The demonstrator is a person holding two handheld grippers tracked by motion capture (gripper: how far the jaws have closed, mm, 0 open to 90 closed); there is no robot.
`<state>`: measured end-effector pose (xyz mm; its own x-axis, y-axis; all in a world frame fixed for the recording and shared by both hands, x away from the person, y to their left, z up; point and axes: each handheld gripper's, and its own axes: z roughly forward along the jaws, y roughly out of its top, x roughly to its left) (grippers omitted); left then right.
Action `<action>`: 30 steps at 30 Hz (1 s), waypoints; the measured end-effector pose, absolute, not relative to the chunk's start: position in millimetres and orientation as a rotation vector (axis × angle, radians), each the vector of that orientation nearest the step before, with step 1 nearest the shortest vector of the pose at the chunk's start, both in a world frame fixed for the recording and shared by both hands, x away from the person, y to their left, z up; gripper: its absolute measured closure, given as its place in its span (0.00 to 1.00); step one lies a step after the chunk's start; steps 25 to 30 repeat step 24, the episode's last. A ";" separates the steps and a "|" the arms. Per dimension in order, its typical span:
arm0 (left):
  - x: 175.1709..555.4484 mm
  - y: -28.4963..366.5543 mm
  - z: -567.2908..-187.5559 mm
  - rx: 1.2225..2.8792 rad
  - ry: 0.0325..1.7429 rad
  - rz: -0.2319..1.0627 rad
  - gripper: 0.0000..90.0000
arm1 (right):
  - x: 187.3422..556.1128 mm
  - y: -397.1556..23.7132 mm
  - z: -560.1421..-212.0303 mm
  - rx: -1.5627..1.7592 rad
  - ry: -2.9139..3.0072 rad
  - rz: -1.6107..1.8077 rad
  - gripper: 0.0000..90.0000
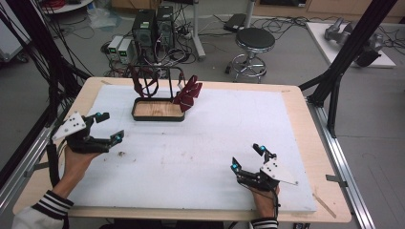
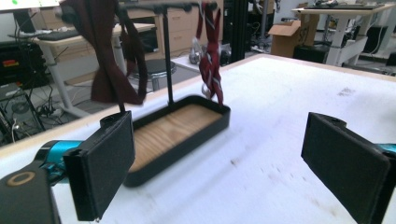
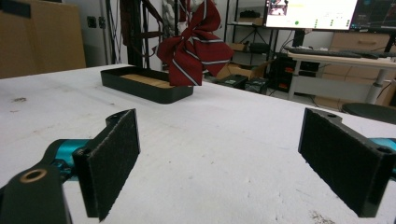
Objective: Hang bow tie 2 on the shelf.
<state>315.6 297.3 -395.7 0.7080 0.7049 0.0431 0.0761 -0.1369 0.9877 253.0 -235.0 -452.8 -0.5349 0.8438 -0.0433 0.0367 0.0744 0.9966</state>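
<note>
Two dark red bow ties hang from the black rack [image 1: 168, 71] so they drape clear above its wood-lined tray [image 1: 157, 110], up at twelve o'clock on the white mat [image 1: 215, 143]: the striped bow tie [image 1: 188, 93] on the right end, the plain bow tie [image 1: 143, 83] on the left. The left gripper [image 1: 109, 128] at nine o'clock and the right gripper [image 1: 248, 157] at five o'clock both rest low with jaws spread wide, holding nothing and well apart from the ties, probably readying a reach.
</note>
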 end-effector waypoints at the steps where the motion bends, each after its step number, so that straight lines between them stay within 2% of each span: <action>1: 311.2 296.9 -401.0 1.632 0.647 0.620 0.11 | 253.1 -235.1 -452.8 0.879 1.683 1.531 0.13; 9: 288.4 295.5 -438.1 1.552 0.654 0.676 0.11 | 253.0 -234.9 -452.8 0.880 1.682 1.529 0.13; 14: 286.1 294.4 -450.3 1.523 0.659 0.665 0.11 | 252.7 -234.4 -452.8 0.884 1.682 1.523 0.13; 19: 285.9 295.6 -452.2 1.513 0.674 0.656 0.11 | 253.1 -234.9 -452.9 0.880 1.677 1.522 0.13; 24: 284.5 301.5 -454.3 1.430 0.716 0.655 0.12 | 252.4 -234.3 -453.0 0.884 1.676 1.522 0.13; 30: 284.5 301.5 -454.3 1.430 0.716 0.655 0.12 | 252.4 -234.3 -453.0 0.884 1.676 1.522 0.13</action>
